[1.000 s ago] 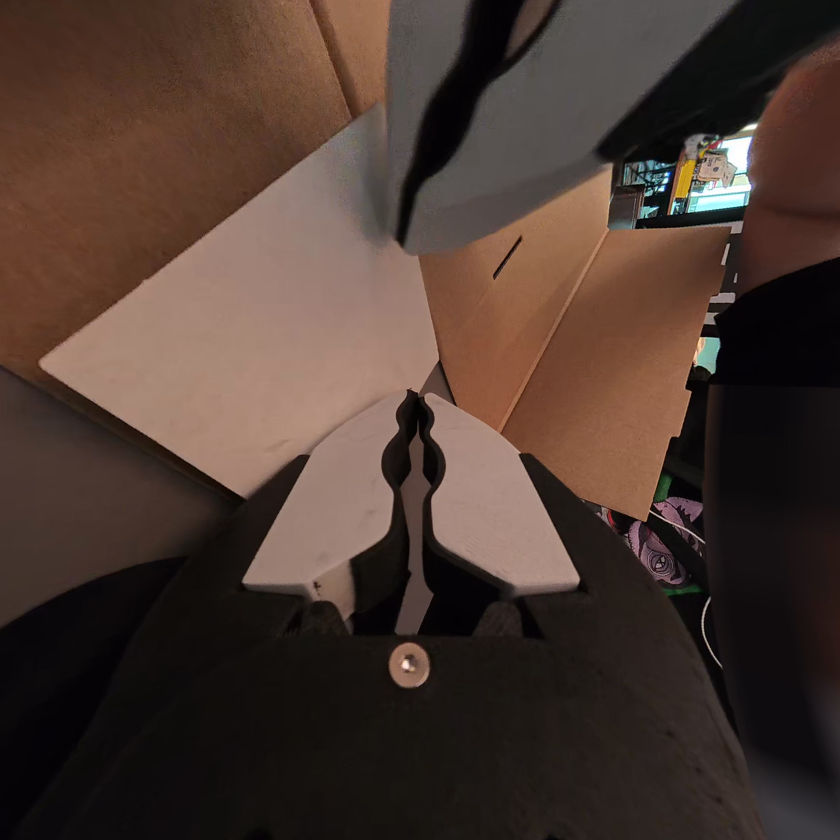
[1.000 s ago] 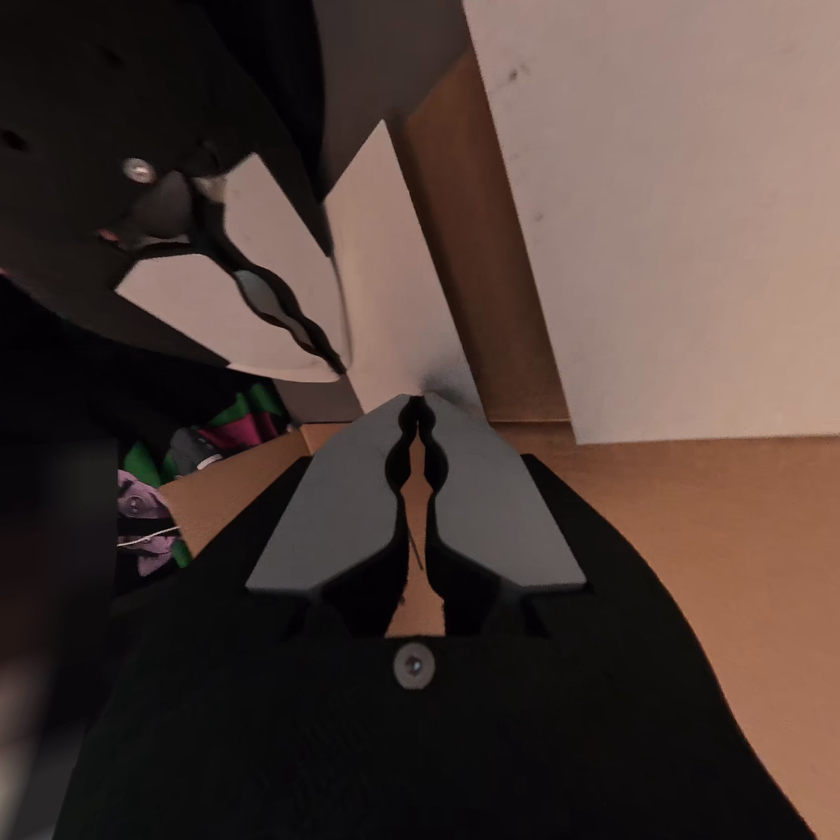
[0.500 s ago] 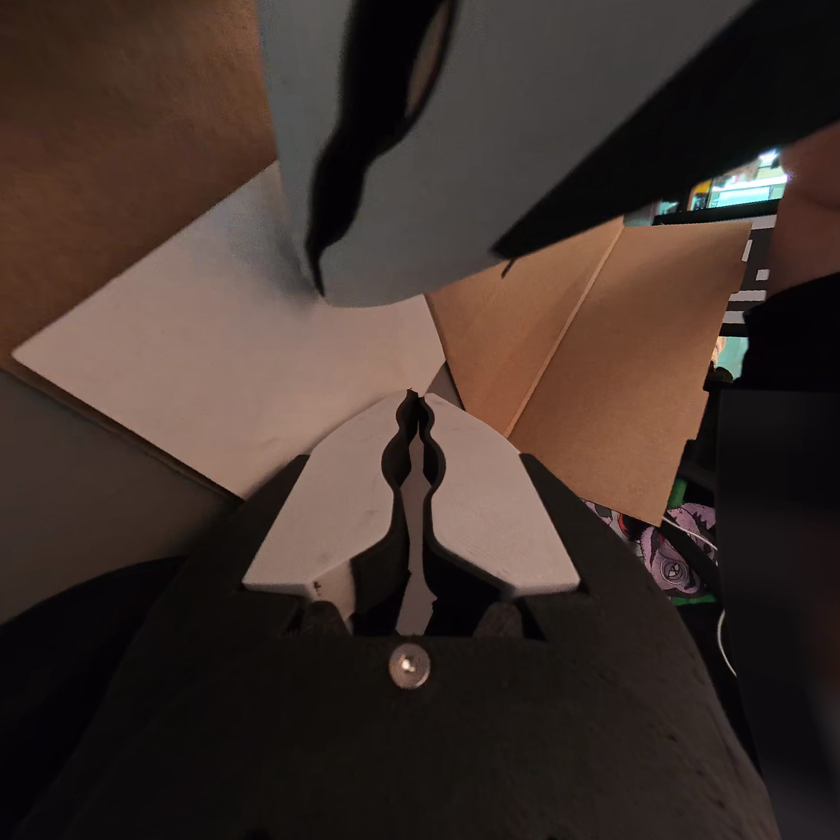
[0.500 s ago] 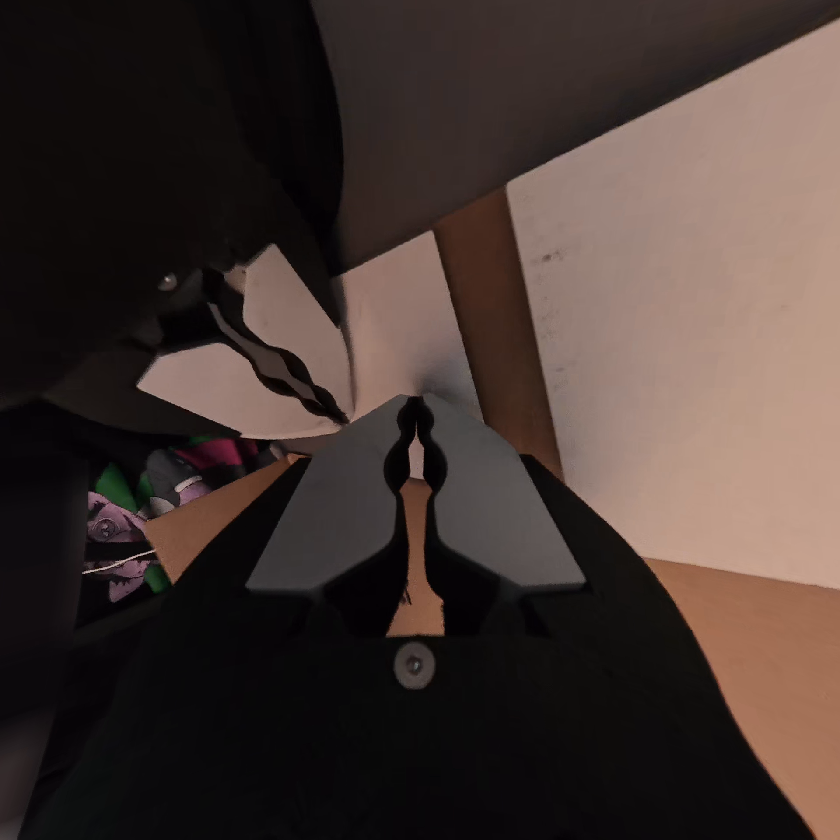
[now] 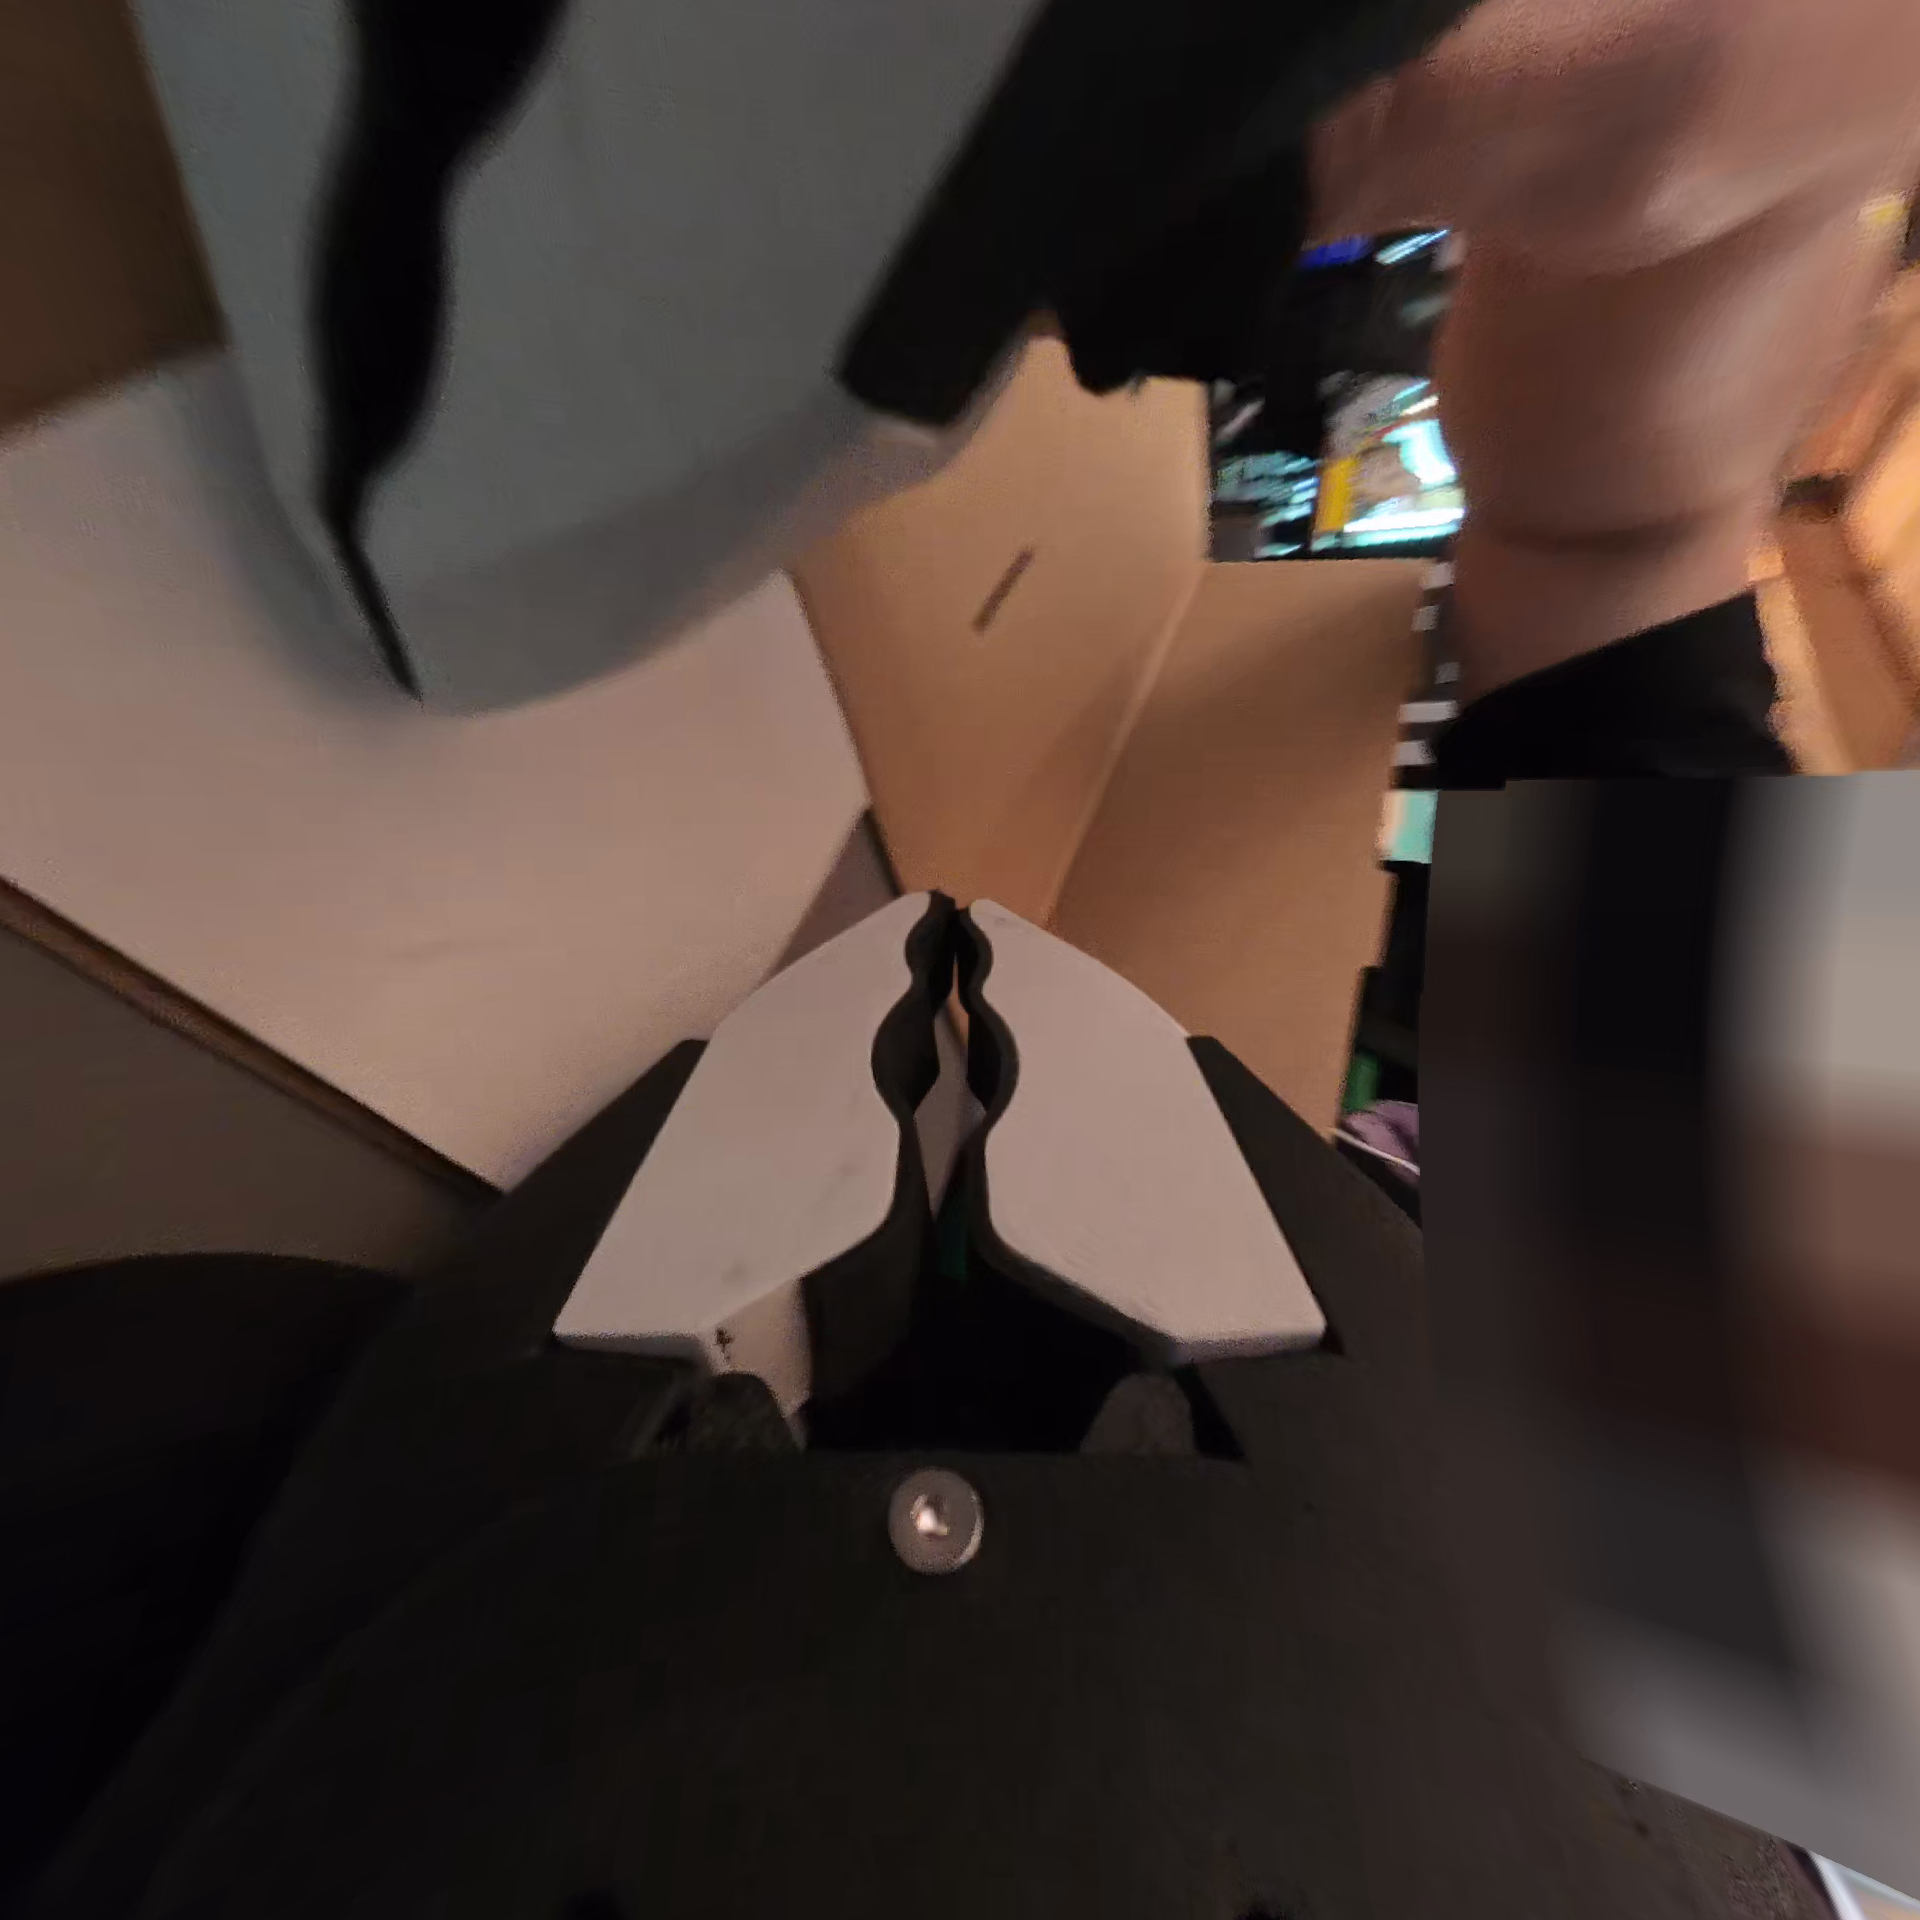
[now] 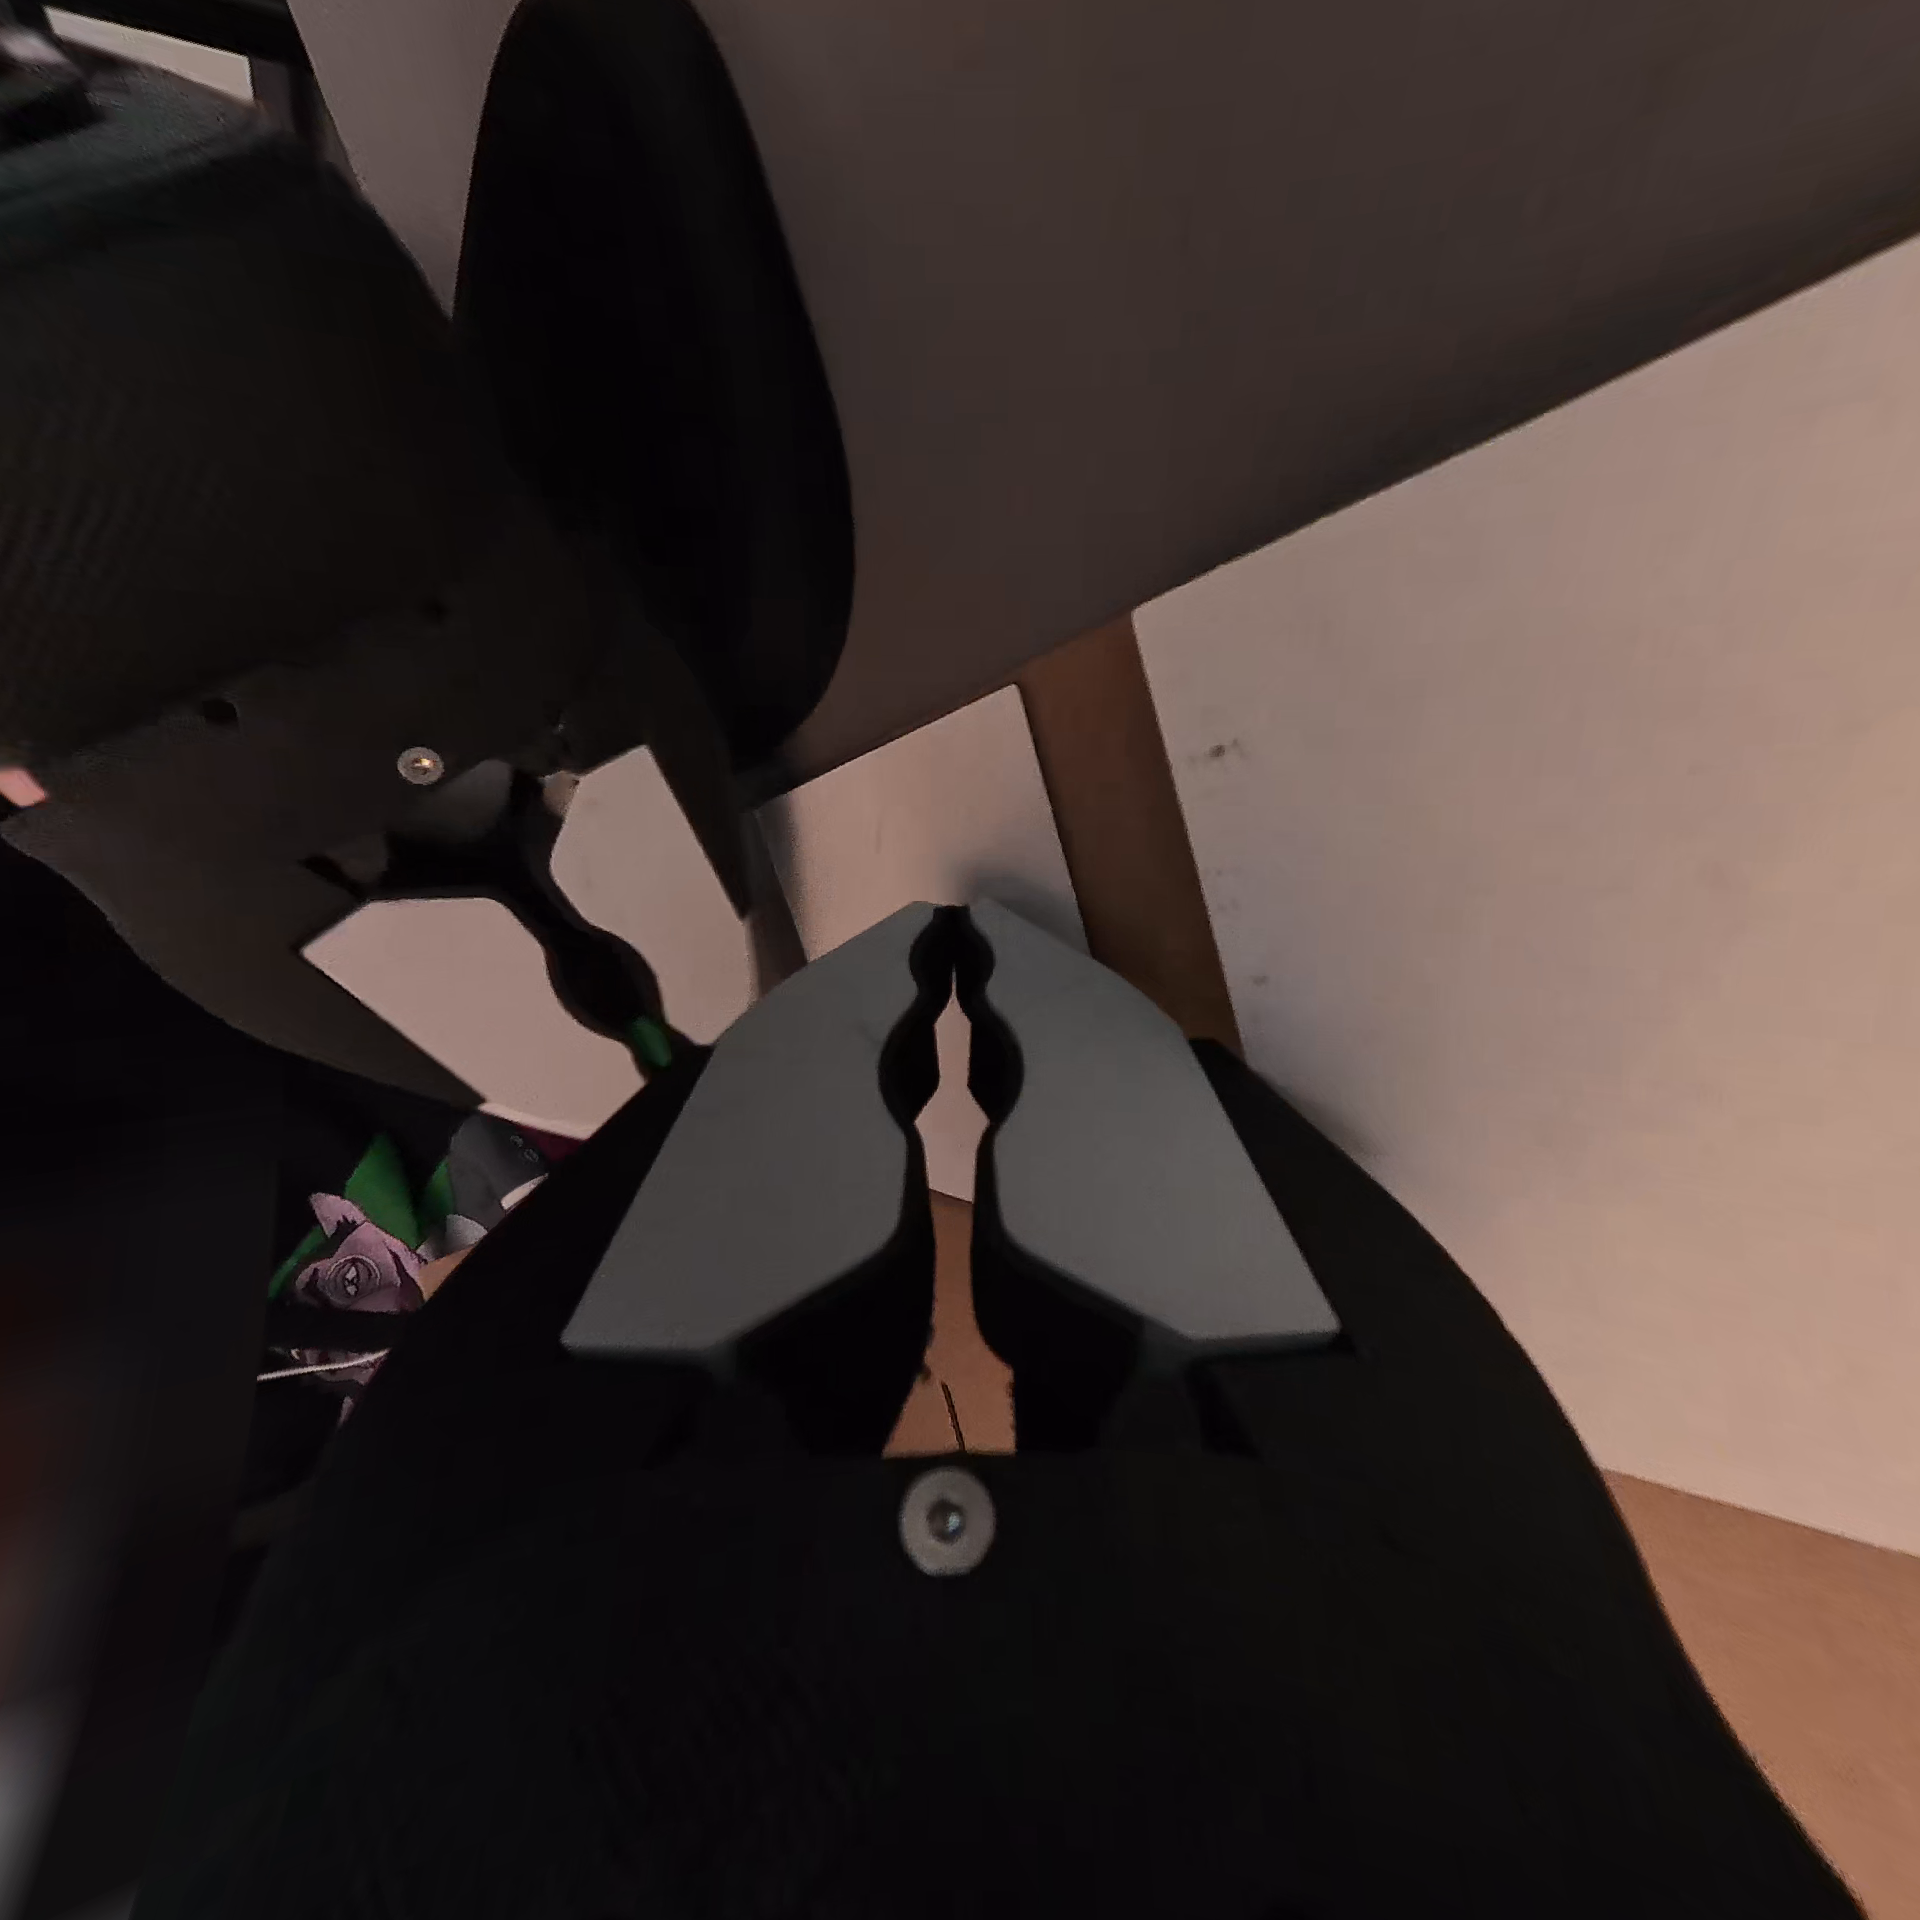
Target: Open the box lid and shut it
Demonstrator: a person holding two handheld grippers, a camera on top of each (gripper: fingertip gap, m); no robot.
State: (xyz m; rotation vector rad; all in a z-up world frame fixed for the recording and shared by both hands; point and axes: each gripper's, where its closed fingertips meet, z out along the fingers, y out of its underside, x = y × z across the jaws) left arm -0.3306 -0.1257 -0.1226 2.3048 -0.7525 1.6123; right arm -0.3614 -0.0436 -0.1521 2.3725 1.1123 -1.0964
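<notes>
The cardboard box is brown inside (image 5: pixel 1143 727), with white flaps (image 5: pixel 416 883). My left gripper (image 5: pixel 954 909) is shut and empty. Its tips rest at the corner where the white flap meets a brown panel. My right gripper (image 6: pixel 954 916) is shut with nothing between its fingers. Its tips touch a narrow white flap (image 6: pixel 914 831) beside a brown strip (image 6: pixel 1122 831) and a large white flap (image 6: pixel 1558 831). The right gripper fills the top of the left wrist view (image 5: pixel 384 644), blurred, with its tip on the white flap. The left gripper also shows in the right wrist view (image 6: pixel 582 966), close beside the right one.
A grey table top (image 6: pixel 1247 312) lies beyond the flaps and also shows in the left wrist view (image 5: pixel 156 1091). A person's hand (image 5: pixel 1610 312) holds the right gripper. Purple and green clothing (image 6: pixel 364 1268) lies below. A slot (image 5: pixel 997 603) is cut in the brown panel.
In the left wrist view the right gripper has moved left and down along the white flap and come much closer. The right wrist view has swung so that more table shows. Both grippers stay shut.
</notes>
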